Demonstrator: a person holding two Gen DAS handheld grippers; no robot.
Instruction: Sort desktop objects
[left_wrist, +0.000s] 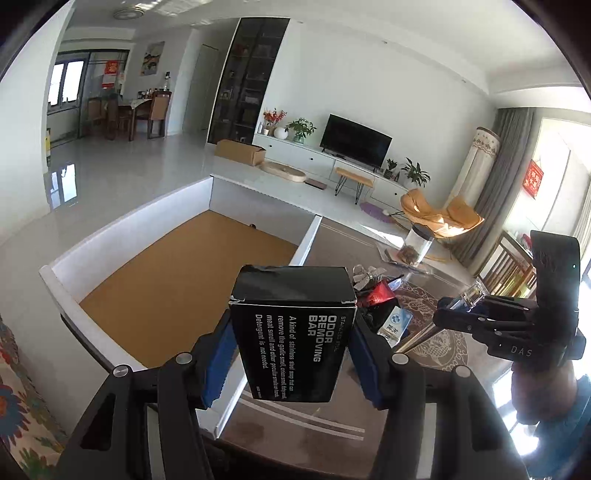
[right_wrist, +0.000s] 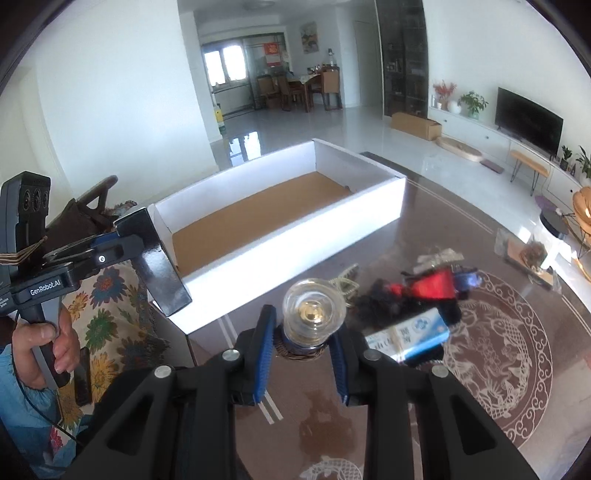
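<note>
My left gripper (left_wrist: 291, 345) is shut on a black box (left_wrist: 295, 332) printed "ODOR REMOVING BAR", held above the near corner of a white tray (left_wrist: 129, 221) with a bare brown floor. The right wrist view shows that left gripper (right_wrist: 122, 240) with the black box (right_wrist: 162, 266) beside the tray (right_wrist: 295, 243). My right gripper (right_wrist: 303, 343) is shut on a small bottle (right_wrist: 314, 314) with a clear round cap, lifted over the table. It also shows in the left wrist view, where the right gripper (left_wrist: 456, 310) grips the bottle (left_wrist: 474, 293).
A pile of small things (right_wrist: 424, 295), with a red item and a blue-white packet (right_wrist: 410, 332), lies on the glossy brown table (right_wrist: 498, 350). A clear jar (left_wrist: 417, 243) stands farther back. A floral cloth (right_wrist: 107, 306) and a person's hand (right_wrist: 55, 347) are at the left.
</note>
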